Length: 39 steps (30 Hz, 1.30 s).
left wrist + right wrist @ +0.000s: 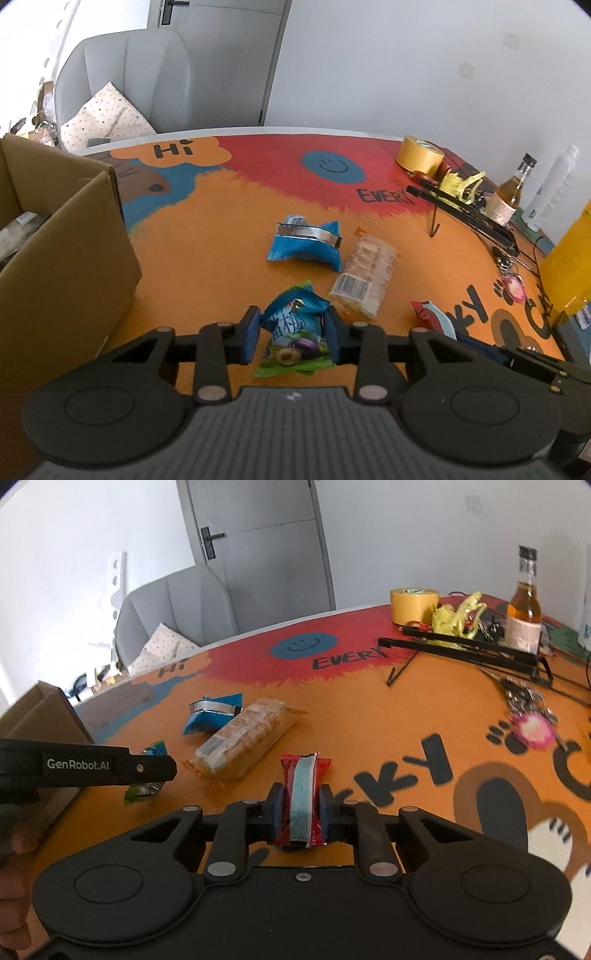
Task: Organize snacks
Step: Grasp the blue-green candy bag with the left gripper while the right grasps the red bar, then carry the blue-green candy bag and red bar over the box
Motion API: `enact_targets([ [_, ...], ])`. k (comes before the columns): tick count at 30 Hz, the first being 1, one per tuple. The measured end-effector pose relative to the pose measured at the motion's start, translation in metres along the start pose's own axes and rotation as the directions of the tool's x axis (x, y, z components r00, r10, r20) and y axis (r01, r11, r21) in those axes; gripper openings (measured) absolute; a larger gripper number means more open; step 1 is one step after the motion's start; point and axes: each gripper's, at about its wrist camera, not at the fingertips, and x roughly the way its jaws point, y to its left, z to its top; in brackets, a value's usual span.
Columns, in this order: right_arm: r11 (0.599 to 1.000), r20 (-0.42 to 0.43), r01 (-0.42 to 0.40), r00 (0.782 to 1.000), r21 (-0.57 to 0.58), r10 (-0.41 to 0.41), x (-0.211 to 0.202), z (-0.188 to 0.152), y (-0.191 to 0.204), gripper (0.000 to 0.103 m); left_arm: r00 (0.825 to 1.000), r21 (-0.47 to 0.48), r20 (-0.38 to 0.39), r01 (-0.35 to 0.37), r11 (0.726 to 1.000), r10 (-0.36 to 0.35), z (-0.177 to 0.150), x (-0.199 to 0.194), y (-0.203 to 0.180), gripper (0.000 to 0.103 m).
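Observation:
My left gripper (292,326) is shut on a blue and green plum snack packet (293,332) just above the orange table. My right gripper (301,805) is shut on a red snack bar with a pale blue stripe (303,794). A blue foil packet (306,242) and a clear pack of crackers (364,277) lie further out on the table. In the right wrist view the left gripper's arm (88,768) reaches in from the left, with the plum packet (147,771) partly behind it. An open cardboard box (66,258) stands at the left.
At the far right are a roll of yellow tape (419,153), a black rack (465,210), a glass bottle (511,192), a white bottle (554,188), yellow wrappers (461,182) and a pink keychain (513,290). A grey chair (129,81) with a cushion stands behind the table.

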Motion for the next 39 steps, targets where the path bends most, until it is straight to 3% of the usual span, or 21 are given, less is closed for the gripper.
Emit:
enact_targets([
  [18, 0.993, 0.122, -0.114, 0.987, 0.034, 0.109, -0.043, 0.015, 0.025, 0.018, 0.991, 0.016, 0.125, 0.036, 0.999, -0.037, 0.015, -0.071, 0.014, 0.035],
  [39, 0.967, 0.183, -0.238, 0.951, -0.087, 0.25, -0.057, 0.043, 0.109, 0.018, 0.972, -0.069, 0.224, -0.057, 0.996, 0.071, 0.027, -0.142, 0.094, 0.035],
])
